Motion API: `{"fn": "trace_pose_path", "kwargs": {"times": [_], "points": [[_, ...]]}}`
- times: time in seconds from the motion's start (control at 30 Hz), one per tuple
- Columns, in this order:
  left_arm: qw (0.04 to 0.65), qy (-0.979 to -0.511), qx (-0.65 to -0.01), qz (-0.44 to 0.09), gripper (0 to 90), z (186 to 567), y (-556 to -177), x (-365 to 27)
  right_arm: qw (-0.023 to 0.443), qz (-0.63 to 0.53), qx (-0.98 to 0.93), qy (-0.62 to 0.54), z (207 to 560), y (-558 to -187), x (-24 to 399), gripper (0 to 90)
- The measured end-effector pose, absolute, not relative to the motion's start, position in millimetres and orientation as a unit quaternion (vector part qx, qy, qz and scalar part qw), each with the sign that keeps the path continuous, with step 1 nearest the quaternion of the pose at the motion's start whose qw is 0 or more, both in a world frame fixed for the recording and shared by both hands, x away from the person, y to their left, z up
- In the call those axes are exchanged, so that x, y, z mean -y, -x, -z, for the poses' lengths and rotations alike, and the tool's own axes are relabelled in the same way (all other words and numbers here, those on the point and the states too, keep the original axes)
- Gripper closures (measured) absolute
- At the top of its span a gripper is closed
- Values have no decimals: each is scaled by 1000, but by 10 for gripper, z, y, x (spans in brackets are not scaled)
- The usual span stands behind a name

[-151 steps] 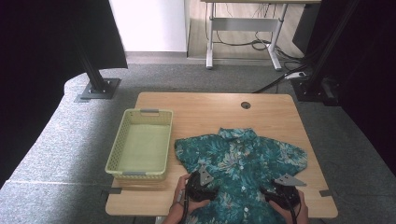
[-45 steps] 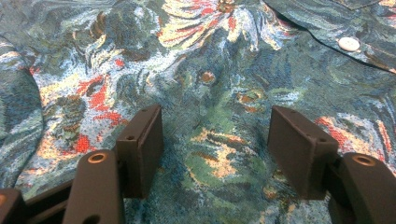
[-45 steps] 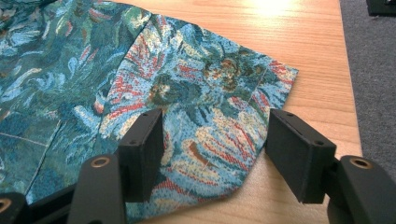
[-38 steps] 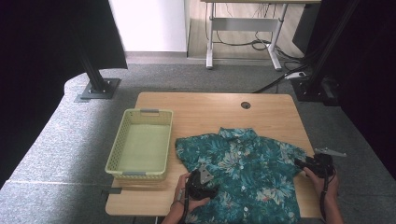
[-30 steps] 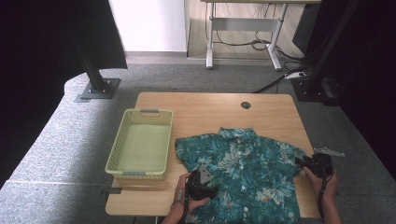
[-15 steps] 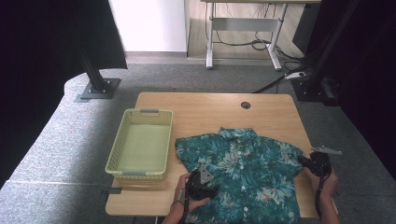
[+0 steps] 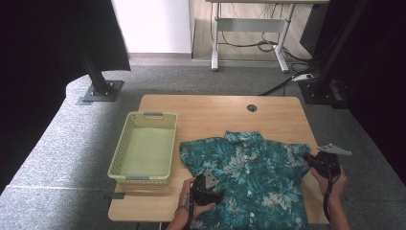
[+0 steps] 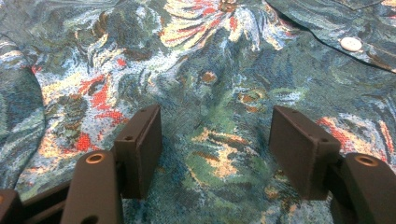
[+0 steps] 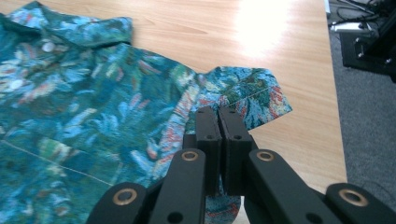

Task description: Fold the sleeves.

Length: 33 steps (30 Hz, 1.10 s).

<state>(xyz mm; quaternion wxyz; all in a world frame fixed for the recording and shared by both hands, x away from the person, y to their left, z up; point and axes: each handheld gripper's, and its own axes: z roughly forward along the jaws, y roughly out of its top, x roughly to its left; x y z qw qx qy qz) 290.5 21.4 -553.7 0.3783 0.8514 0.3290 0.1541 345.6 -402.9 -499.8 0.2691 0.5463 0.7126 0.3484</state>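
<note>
Teal cloth with a leafy print, a short-sleeved shirt (image 7: 249, 177), lies spread flat on the wooden counter (image 7: 215, 115), just beside the yellow-green basket (image 7: 143, 148), collar toward the counter's far edge. The left gripper (image 7: 207, 184) rests on the shirt's lower front, on the side nearer the basket; in the left gripper view its jaws stand wide apart on the fabric, pinching nothing. The right gripper (image 7: 320, 160) is at the shirt's sleeve (image 9: 252, 93), on the side away from the basket. Its jaws have just been closing, and in the right gripper view they are pressed together on the sleeve's edge, with the cloth caught between them.
</note>
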Motion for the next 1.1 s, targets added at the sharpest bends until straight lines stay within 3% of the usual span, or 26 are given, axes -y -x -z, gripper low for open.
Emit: {"fn": "trace_pose_path", "kwargs": {"times": [0.43, 0.87, 1.03, 1.1], "points": [[378, -851, -329, -154, 350, 5538, -2905, -214, 283, -312, -752, -507, 4870, -3554, 3527, 870], [378, -852, -329, -154, 350, 5537, -2904, -214, 285, -252, -798, -467, 5010, -3752, 2868, 869], [378, -852, -329, -155, 352, 5538, -2902, -213, 248, -250, -819, -454, 5145, -3788, 2691, 827], [378, -851, -329, -155, 351, 5538, -2903, -213, 218, -274, -821, -452, 5181, -3771, 2729, 728]]}}
